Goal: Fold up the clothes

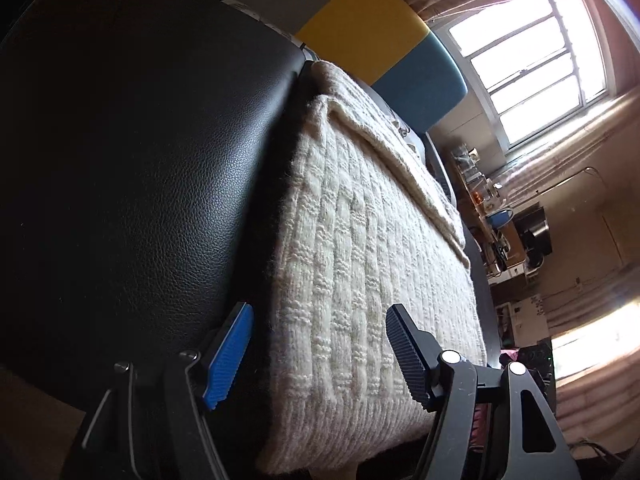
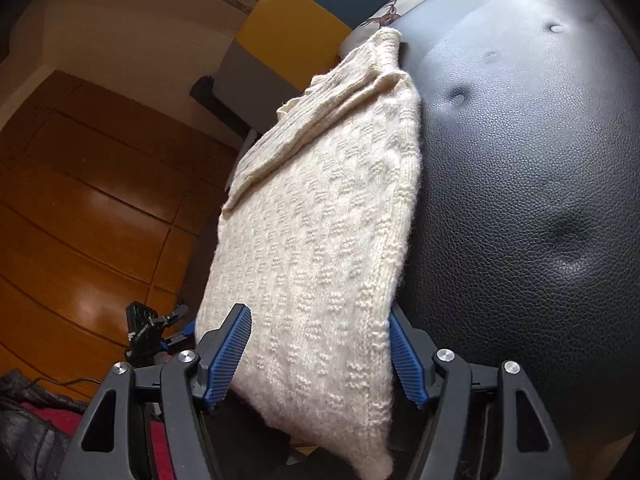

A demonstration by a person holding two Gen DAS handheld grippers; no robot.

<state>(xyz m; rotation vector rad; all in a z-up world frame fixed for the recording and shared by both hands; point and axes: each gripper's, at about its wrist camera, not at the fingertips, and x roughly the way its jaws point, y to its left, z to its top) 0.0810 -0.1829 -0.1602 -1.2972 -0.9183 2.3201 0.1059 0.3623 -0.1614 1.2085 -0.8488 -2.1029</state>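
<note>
the cream knit sweater [image 1: 360,248] is folded into a thick rectangular slab, lying against the black leather cushion [image 1: 132,160]. chunky wool, vertical ribs broken up by little blocks of bumpy stitches, kind of a basket pattern, fuzzy along the edges. there's a folded-over flap along the far end, looks like a sleeve or hem tucked across the top, with a rolled edge. in the right wrist view the same sweater [image 2: 320,232] looks a bit more rumpled at the far end, with a loose fold bunching up there.

left gripper [image 1: 320,360] is wide open, blue-padded fingers [image 1: 230,356] spread either side of the sweater's near end, one down by the leather, the other over the knit. not clamping anything as far as i can see.

right gripper [image 2: 320,356] is also spread wide, its pads straddling the near end of the folded sweater, fabric sitting right between them. whether the pads actually press the wool, can't tell.

behind it all there's a yellow and blue panel [image 1: 372,28] and a bright window [image 1: 532,64].
</note>
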